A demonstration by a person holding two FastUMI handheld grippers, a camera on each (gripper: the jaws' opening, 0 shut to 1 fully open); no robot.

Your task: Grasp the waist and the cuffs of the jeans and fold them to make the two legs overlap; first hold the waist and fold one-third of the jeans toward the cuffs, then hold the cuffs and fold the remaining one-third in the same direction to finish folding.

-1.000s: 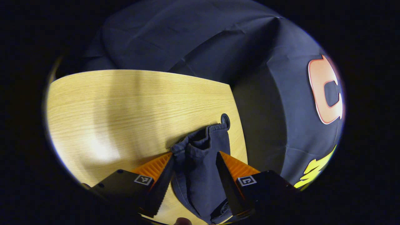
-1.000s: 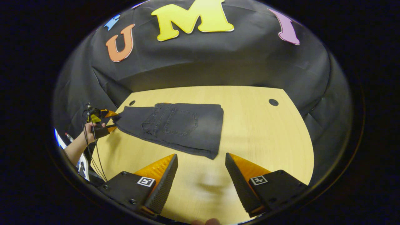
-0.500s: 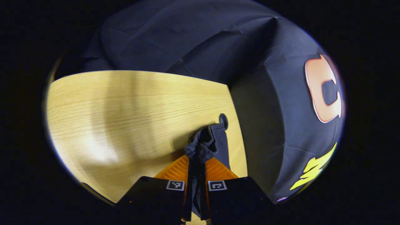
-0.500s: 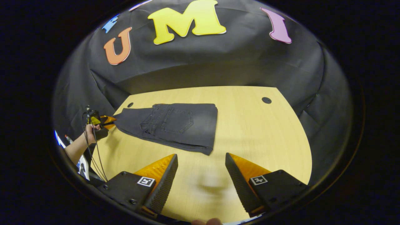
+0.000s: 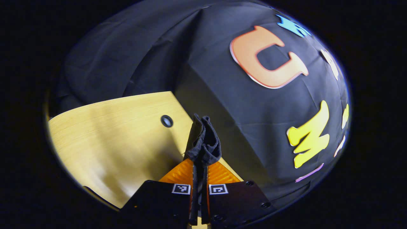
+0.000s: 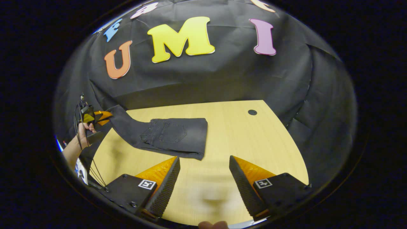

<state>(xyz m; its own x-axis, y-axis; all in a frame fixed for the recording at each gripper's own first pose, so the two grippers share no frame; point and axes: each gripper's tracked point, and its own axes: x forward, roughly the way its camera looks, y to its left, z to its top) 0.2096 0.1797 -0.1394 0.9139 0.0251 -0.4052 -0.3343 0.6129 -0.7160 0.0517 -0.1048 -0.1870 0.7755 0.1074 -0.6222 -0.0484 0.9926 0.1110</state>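
Dark grey jeans [image 6: 173,136] lie on the wooden table [image 6: 254,143], waist part folded over with a back pocket facing up. Their cuff end rises off the table at the left, where my left gripper [image 6: 101,117] holds it, carried by a hand [image 6: 83,130]. In the left gripper view the bunched cuffs [image 5: 203,140] stick up from between the fingers, and the left gripper [image 5: 199,165] is shut on them above the table's edge. My right gripper [image 6: 205,168] stands open over bare table, in front of the jeans' near edge, with nothing between its fingers.
The table has a round cable hole [image 6: 252,112] at the far right and another cable hole [image 5: 167,121] near the cuffs. Black cloth walls close the booth behind and on both sides. Cables hang from the left gripper's hand.
The left gripper went from open around the cuffs to shut on them, then lifted them off the table and swung toward the wall. The right gripper drew back slightly, still open.
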